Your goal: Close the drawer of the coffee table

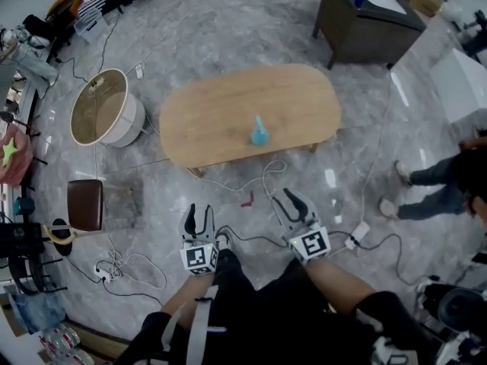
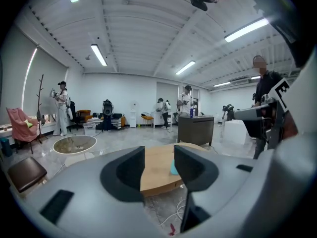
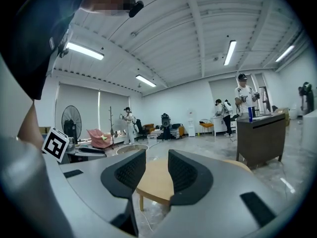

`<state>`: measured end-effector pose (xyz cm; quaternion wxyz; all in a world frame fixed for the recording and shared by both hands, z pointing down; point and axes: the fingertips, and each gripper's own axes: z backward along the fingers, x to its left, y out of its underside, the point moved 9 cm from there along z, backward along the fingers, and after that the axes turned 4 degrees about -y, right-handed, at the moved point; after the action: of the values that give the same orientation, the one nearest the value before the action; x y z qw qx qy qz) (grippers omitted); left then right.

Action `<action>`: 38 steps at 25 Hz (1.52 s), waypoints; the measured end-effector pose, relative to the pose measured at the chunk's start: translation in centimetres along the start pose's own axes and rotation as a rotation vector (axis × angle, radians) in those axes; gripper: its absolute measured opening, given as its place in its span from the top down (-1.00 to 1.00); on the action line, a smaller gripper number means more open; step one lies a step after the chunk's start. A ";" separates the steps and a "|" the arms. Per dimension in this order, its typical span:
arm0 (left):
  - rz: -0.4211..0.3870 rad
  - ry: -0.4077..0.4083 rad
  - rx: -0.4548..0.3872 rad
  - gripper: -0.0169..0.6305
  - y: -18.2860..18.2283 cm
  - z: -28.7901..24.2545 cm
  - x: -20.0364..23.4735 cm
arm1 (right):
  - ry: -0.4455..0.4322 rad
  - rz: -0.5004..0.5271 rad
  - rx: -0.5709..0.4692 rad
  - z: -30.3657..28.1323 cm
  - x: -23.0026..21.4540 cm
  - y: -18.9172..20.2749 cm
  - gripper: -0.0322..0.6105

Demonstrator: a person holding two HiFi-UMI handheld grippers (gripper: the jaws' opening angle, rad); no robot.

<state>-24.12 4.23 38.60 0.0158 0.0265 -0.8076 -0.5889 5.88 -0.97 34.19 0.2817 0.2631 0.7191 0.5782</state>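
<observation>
The oval wooden coffee table (image 1: pixel 228 112) stands on the marble floor ahead of me, with a small blue object (image 1: pixel 259 134) near its front edge. No drawer shows on it in any view. My left gripper (image 1: pixel 199 219) and right gripper (image 1: pixel 291 204) hover side by side short of the table, above the floor. Both are open with nothing between their jaws. In the left gripper view the table (image 2: pixel 157 168) and the blue object (image 2: pixel 174 167) show through the gap of the left gripper (image 2: pixel 159 166). The right gripper (image 3: pixel 157 171) frames the table's left end (image 3: pixel 154 183).
White cables (image 1: pixel 262 175) and a small red scrap (image 1: pixel 248 199) lie on the floor between me and the table. A round cream tub (image 1: pixel 104 109) and a brown stool (image 1: pixel 84 204) stand at the left. A dark cabinet (image 1: pixel 365 21) is behind the table, a person's legs (image 1: pixel 426 185) at the right.
</observation>
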 end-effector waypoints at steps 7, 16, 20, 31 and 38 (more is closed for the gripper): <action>-0.010 -0.003 -0.062 0.37 -7.3 2.5 2.0 | 0.015 0.042 -0.026 1.6 0.7 -6.1 0.52; -0.006 0.135 -0.143 0.37 -16.5 3.0 0.1 | 0.077 0.033 -0.131 3.7 0.2 -14.2 0.52; 0.042 0.163 -0.156 0.37 -18.3 3.1 -1.4 | 0.177 -0.008 -0.143 7.6 -1.4 -14.8 0.52; 0.067 0.395 -0.199 0.58 -24.8 3.8 -4.2 | 0.242 0.017 -0.257 15.3 -1.9 -19.7 0.52; 0.040 0.491 -0.196 0.58 -29.8 3.6 -5.5 | 0.234 0.016 -0.303 16.3 -2.9 -23.5 0.53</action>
<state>-18.14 -1.05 9.18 0.2254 0.1507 -0.7190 -0.6400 18.25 3.52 8.63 0.2281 0.1544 0.6496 0.7086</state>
